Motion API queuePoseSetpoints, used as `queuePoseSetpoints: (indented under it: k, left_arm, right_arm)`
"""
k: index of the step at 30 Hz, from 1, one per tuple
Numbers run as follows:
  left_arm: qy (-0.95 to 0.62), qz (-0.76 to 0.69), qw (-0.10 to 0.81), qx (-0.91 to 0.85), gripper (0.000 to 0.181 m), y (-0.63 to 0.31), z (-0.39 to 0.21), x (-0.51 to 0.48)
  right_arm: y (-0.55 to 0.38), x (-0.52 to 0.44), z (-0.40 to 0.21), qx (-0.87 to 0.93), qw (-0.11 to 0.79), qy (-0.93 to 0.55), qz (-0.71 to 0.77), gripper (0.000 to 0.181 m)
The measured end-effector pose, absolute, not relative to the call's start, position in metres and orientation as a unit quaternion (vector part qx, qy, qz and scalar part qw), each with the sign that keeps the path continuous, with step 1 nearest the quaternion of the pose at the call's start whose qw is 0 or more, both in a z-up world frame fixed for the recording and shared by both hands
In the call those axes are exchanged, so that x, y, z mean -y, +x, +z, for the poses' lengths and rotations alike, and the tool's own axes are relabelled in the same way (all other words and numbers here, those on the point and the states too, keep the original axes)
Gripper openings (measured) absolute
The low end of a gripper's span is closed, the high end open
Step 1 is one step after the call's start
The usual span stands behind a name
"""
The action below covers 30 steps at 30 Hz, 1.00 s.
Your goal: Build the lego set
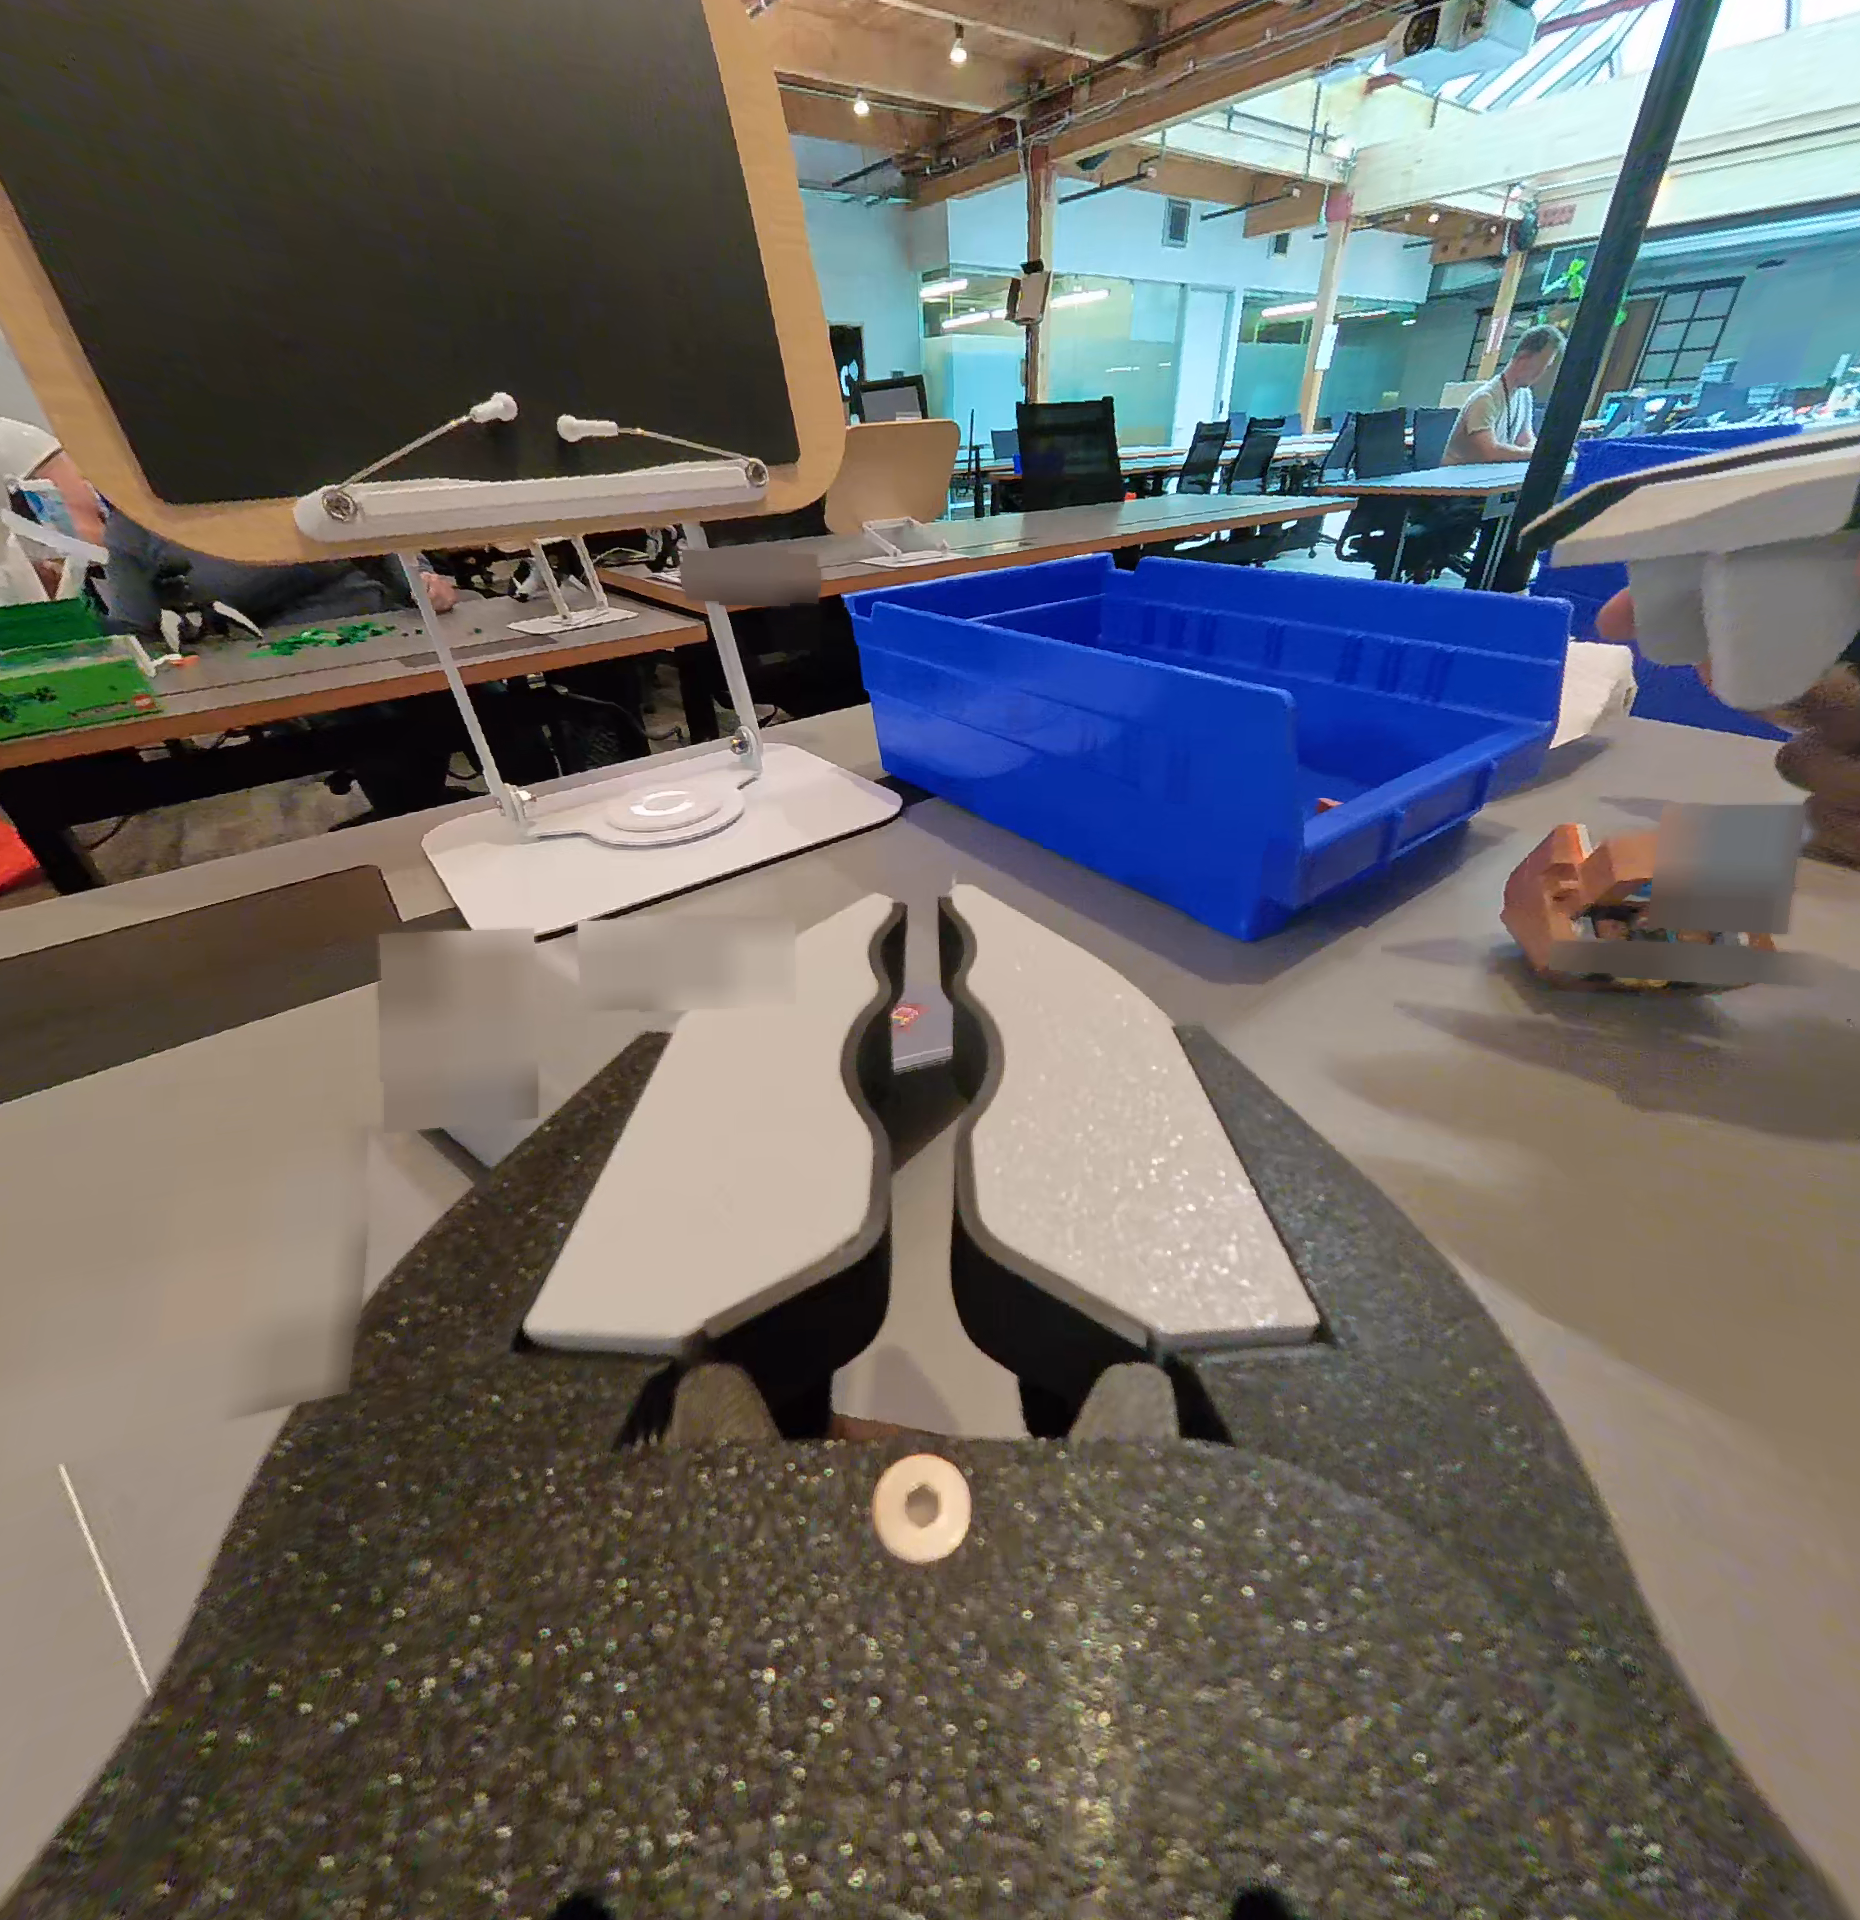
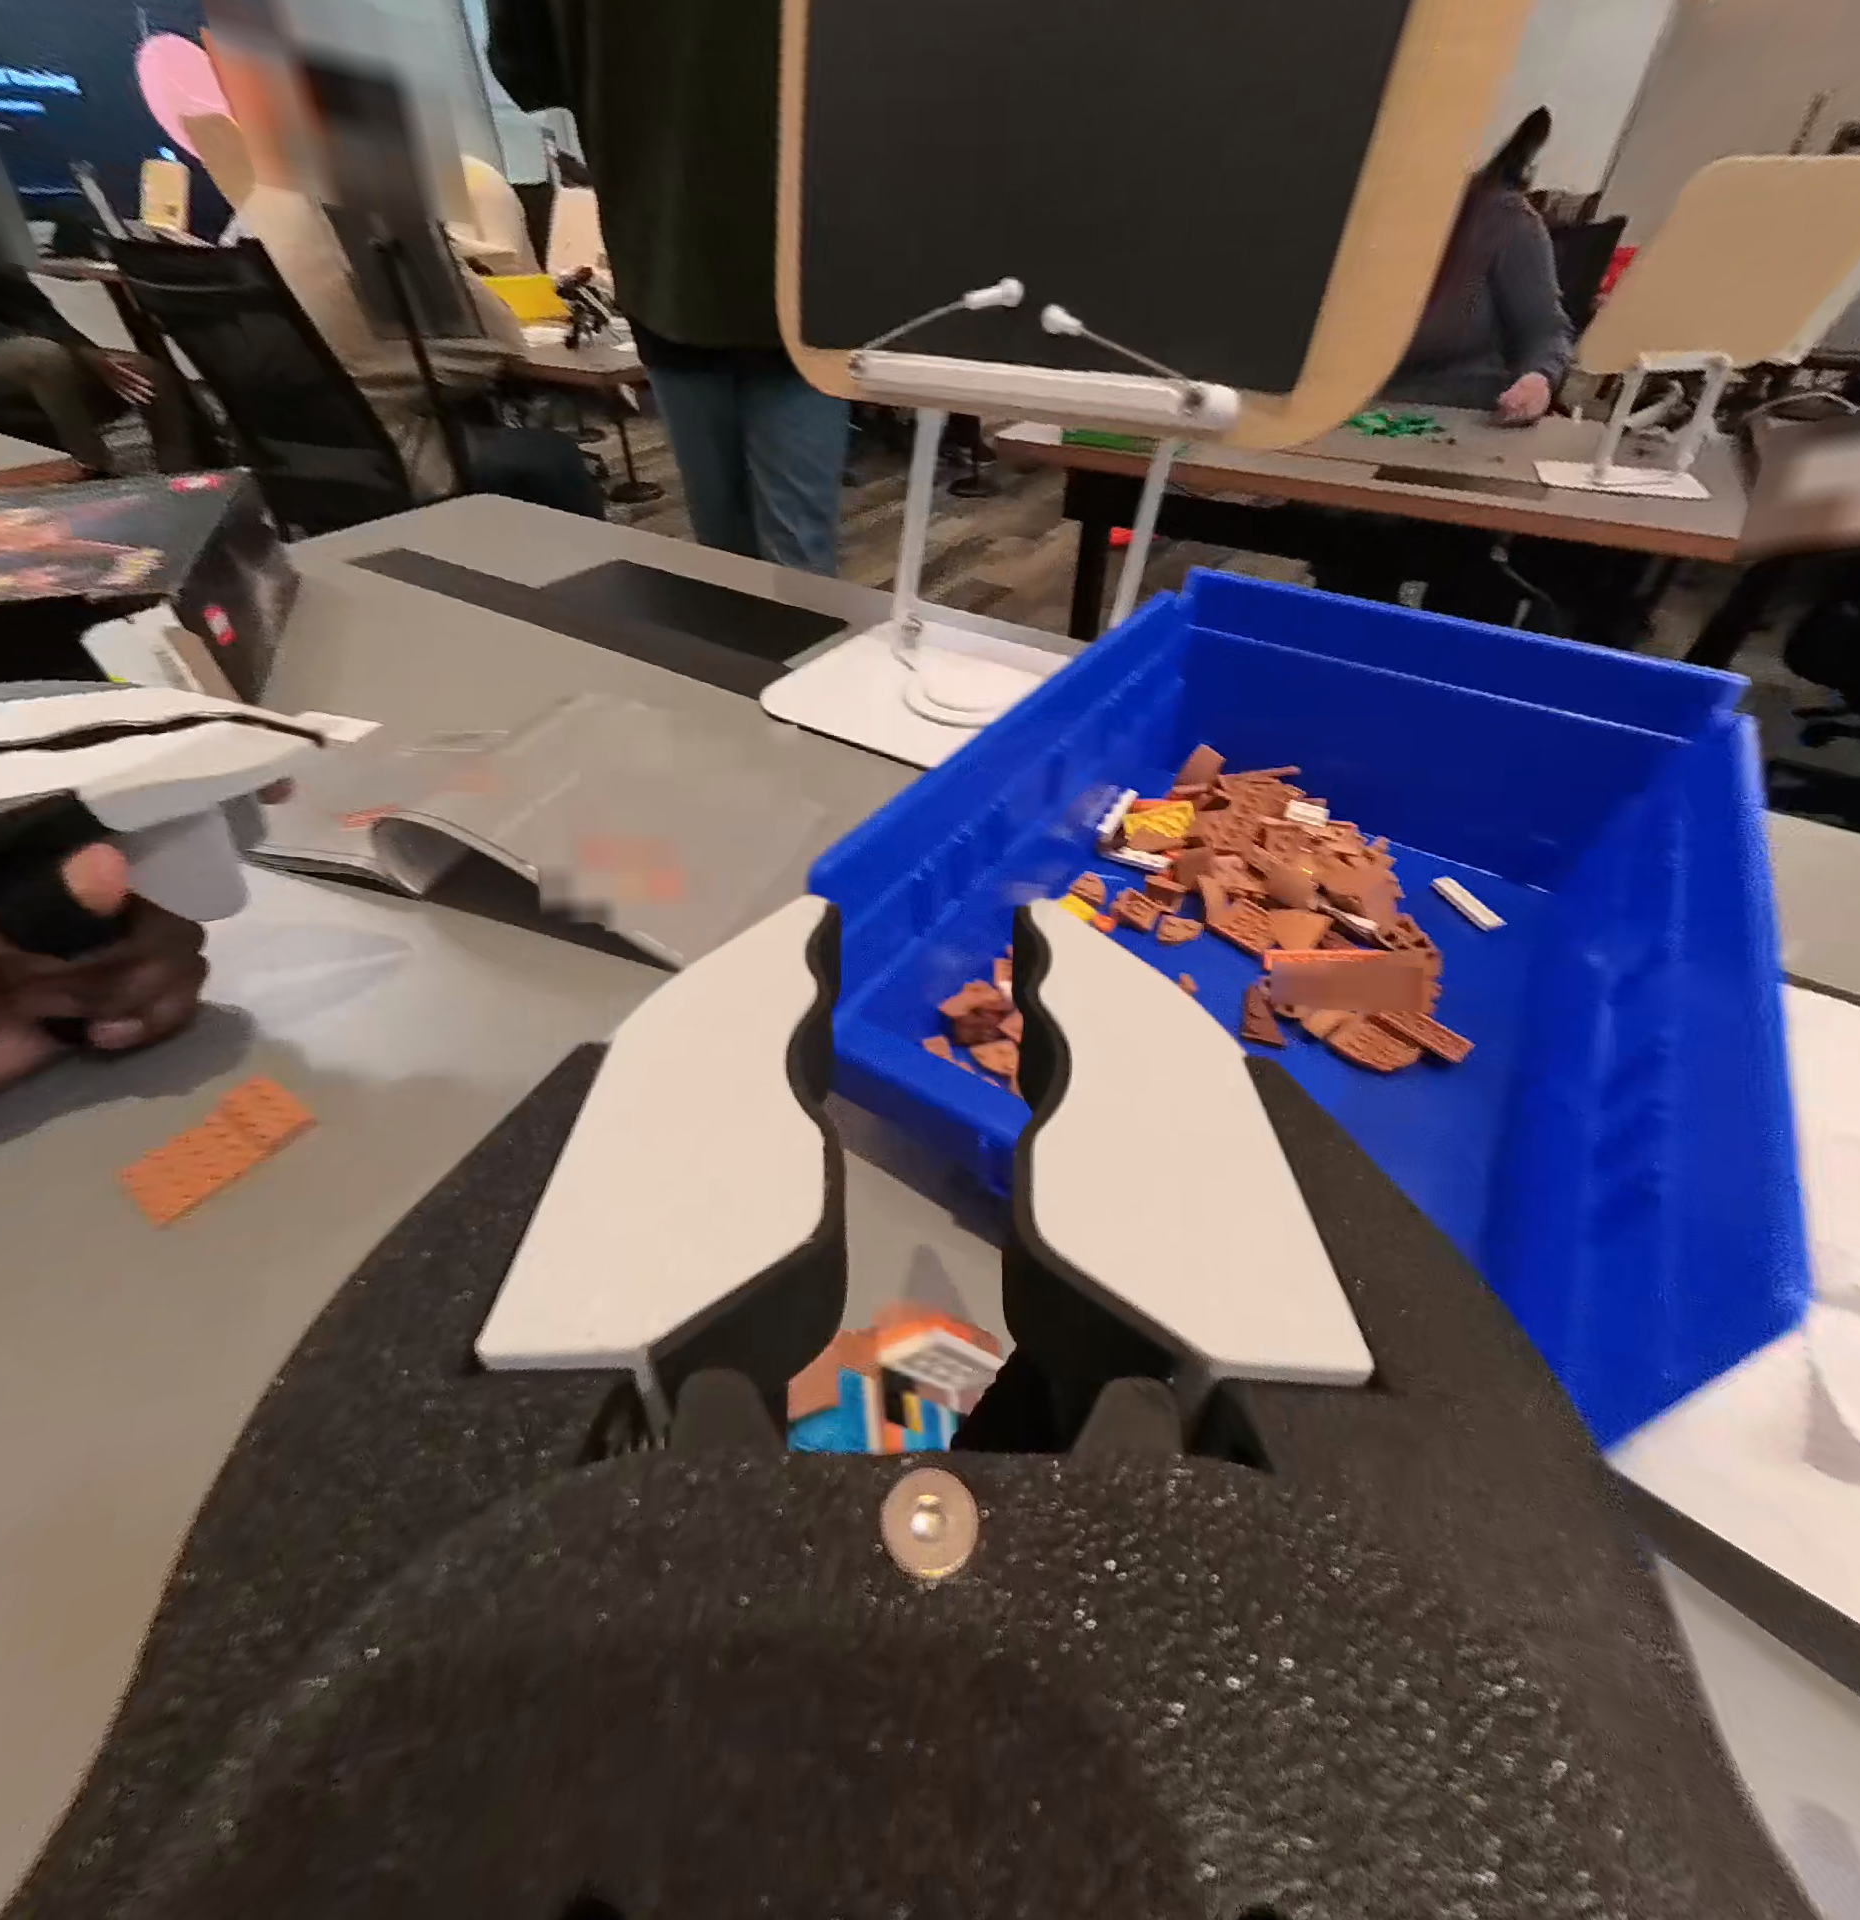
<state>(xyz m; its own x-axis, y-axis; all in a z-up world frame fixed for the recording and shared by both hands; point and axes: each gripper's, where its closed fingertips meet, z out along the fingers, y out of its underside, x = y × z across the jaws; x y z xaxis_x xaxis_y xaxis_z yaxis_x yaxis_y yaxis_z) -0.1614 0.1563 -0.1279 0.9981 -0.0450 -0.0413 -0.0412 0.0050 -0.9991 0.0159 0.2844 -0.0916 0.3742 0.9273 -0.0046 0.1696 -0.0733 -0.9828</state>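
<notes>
Left gripper (image 1: 921, 914) is hovering low over the grey worktop (image 1: 1528, 1195), fingers nearly closed and grasping nothing, tips above an open instruction booklet (image 2: 552, 821). Right gripper (image 2: 921, 925) is standing released at the near rim of the blue bin (image 2: 1653, 1091) holding loose brown lego pieces (image 2: 1300, 904). Partly built lego model (image 2: 895, 1387) is sitting beneath it; an orange plate (image 2: 217, 1148) is lying apart

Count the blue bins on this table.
1. The blue bin sits right of the white stand, holding the brown pieces. More blue shows behind the right tongs, possibly another bin.
</notes>
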Motion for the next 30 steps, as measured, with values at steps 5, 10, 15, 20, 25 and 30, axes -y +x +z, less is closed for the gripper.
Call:
queuePoseSetpoints:
  k: [5,10,15,20,25,30]
  left_arm:
    - [-0.709,-0.007,0.705,-0.037,0.006,-0.159,-0.130,-0.158]
    - [-0.708,-0.011,0.704,-0.051,0.007,-0.154,-0.130,-0.158]
    - [-0.708,-0.018,0.705,-0.046,0.008,-0.155,-0.130,-0.158]
    - [-0.708,-0.028,0.705,-0.033,0.008,-0.159,-0.130,-0.158]
    - [-0.706,-0.031,0.706,-0.044,0.009,-0.156,-0.129,-0.158]
    - [-0.687,-0.030,0.715,-0.128,0.009,-0.124,-0.126,-0.153]
  right_arm:
    - [0.039,-0.308,-0.095,0.411,0.534,-0.651,0.350,0.031]
    - [0.031,-0.299,-0.107,0.426,0.515,-0.649,0.364,0.030]
    - [0.026,-0.295,-0.120,0.447,0.506,-0.652,0.344,0.030]
    - [0.032,-0.301,-0.119,0.433,0.503,-0.659,0.355,0.029]
    - [0.030,-0.301,-0.124,0.441,0.499,-0.660,0.347,0.029]
    - [0.027,-0.296,-0.129,0.451,0.492,-0.659,0.347,0.029]
